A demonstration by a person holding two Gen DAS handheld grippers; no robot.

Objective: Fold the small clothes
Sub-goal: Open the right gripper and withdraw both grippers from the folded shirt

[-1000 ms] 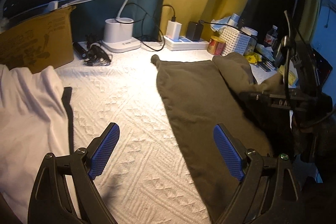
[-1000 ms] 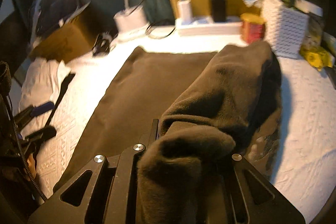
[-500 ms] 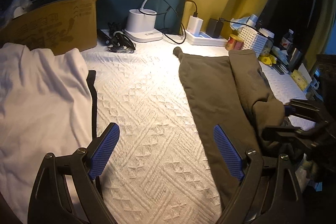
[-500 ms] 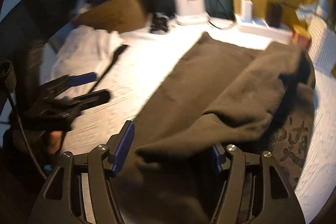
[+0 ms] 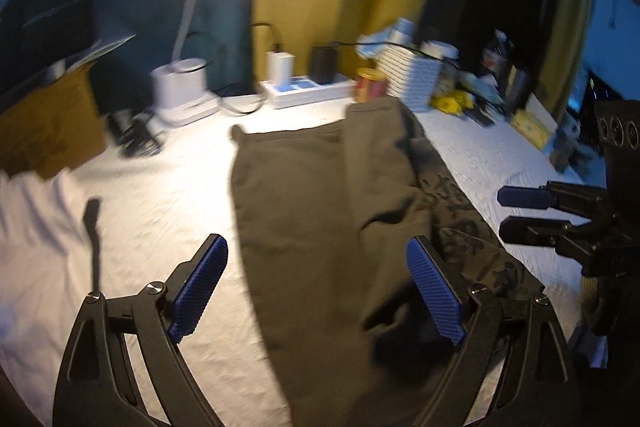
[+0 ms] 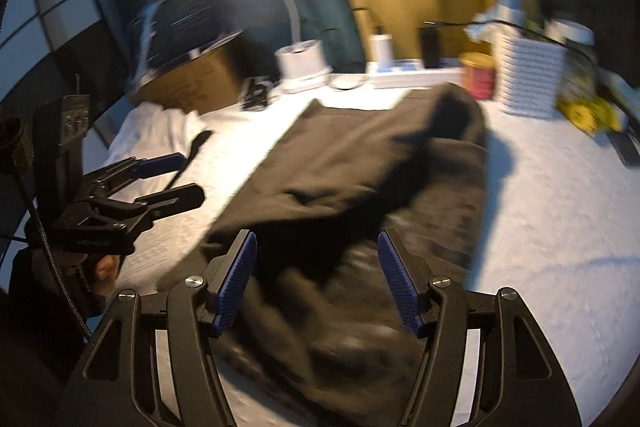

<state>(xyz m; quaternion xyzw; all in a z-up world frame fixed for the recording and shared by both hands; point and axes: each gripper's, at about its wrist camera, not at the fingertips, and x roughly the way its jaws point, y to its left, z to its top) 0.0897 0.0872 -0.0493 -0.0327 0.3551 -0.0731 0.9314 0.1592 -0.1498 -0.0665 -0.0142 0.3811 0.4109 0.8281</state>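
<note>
Item: both my jaw pairs apart, empty.
My right gripper [image 6: 316, 279] and left gripper [image 5: 316, 291] hover over the dark olive cloth garment [image 5: 304, 195], lying part-folded on the white textured bedcover [image 5: 168, 211], right of a crumpled white cloth [image 5: 28, 239]. Best next: pinch the near hem evenly, fold flat.

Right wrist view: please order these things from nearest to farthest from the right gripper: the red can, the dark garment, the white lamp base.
1. The dark garment lies nearest, directly under and ahead of the right gripper.
2. The red can stands beyond the garment's far edge, to the right.
3. The white lamp base is farthest, at the back, left of centre.
</note>
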